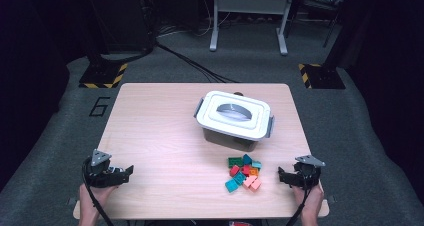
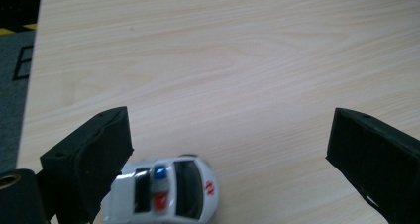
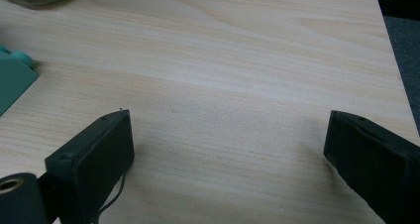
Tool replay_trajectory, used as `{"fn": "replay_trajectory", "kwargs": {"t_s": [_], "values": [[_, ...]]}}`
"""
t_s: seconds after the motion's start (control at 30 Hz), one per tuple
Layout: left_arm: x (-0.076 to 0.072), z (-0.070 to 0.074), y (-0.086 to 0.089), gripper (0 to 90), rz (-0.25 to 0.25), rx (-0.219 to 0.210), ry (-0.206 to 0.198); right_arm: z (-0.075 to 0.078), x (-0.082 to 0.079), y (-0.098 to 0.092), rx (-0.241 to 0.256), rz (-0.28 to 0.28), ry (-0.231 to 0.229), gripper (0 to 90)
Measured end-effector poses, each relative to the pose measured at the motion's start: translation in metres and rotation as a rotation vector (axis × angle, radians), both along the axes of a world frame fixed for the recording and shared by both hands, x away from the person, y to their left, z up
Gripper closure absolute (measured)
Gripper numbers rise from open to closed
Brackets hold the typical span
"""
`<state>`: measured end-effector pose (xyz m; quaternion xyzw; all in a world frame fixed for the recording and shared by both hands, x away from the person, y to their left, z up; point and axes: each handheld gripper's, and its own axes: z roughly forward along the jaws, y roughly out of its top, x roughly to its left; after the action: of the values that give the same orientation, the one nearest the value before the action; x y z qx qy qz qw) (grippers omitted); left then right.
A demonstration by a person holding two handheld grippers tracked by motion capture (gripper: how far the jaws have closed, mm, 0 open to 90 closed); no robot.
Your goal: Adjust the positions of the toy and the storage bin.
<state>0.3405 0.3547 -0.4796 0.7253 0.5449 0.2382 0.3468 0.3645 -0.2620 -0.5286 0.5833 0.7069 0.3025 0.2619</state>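
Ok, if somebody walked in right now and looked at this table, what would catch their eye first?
Probably the white-lidded storage box, shut, standing toward the far middle of the wooden table. Next, the bright heap of toy bricks in green, teal, red and orange, in front of the box near the right gripper. Closer in, a small white toy police car sits between the open jaws of the left gripper.

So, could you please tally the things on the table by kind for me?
Lidded box: 1
Toy police car: 1
Building bricks: about 10, as the pile is tight
Total: about 12
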Motion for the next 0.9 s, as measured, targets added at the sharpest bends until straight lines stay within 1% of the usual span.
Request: {"fn": "replay_trajectory", "kwargs": {"t_s": [0.03,0.1,0.13,0.17,0.2,0.47,0.5,0.57,0.6,0.67,0.7,0.73,0.77,0.9], "values": [[0.002,0.001,-0.004,3.3,-0.009,0.002,-0.004,0.0,0.0,0.0,0.0,0.0,0.0,4.5],[0.007,0.005,-0.011,2.8,-0.035,0.003,0.001,0.0,0.0,0.0,0.001,0.0,0.0,4.5],[0.009,0.006,-0.015,2.6,-0.04,0.001,-0.011,0.0,0.0,0.0,0.001,0.0,0.0,4.5],[0.012,0.008,-0.02,2.5,-0.053,0.001,-0.013,0.0,0.0,0.0,0.001,0.0,0.001,4.5],[0.014,0.01,-0.022,2.4,-0.067,0.001,-0.004,0.0,0.0,0.0,0.001,0.0,0.001,4.5],[0.041,0.021,-0.055,2.6,-0.154,0.017,0.001,0.0,0.0,0.0,0.001,0.001,0.0,4.8],[0.044,0.023,-0.059,2.6,-0.158,0.016,0.0,0.0,0.0,0.0,0.001,0.001,0.0,4.8],[0.052,0.026,-0.067,2.4,-0.185,0.009,0.008,0.0,0.0,0.0,0.002,0.001,0.0,4.8],[0.054,0.027,-0.07,2.1,-0.192,0.012,0.011,0.0,0.0,0.0,0.002,0.002,0.0,4.8],[0.061,0.029,-0.076,1.6,-0.208,0.003,0.018,0.0,0.0,0.0,0.002,0.001,0.0,4.9],[0.064,0.031,-0.08,1.3,-0.211,0.003,0.012,0.0,0.0,0.0,0.002,0.002,0.0,4.9],[0.067,0.032,-0.083,1.2,-0.222,0.002,0.022,0.0,0.0,0.0,0.002,0.002,0.0,4.9],[0.069,0.033,-0.085,1.1,-0.226,0.003,0.019,0.0,0.0,0.0,0.002,0.002,0.0,4.9],[0.079,0.038,-0.093,0.8,-0.262,0.018,0.031,0.0,0.0,0.0,0.002,0.002,0.0,4.9]]}}
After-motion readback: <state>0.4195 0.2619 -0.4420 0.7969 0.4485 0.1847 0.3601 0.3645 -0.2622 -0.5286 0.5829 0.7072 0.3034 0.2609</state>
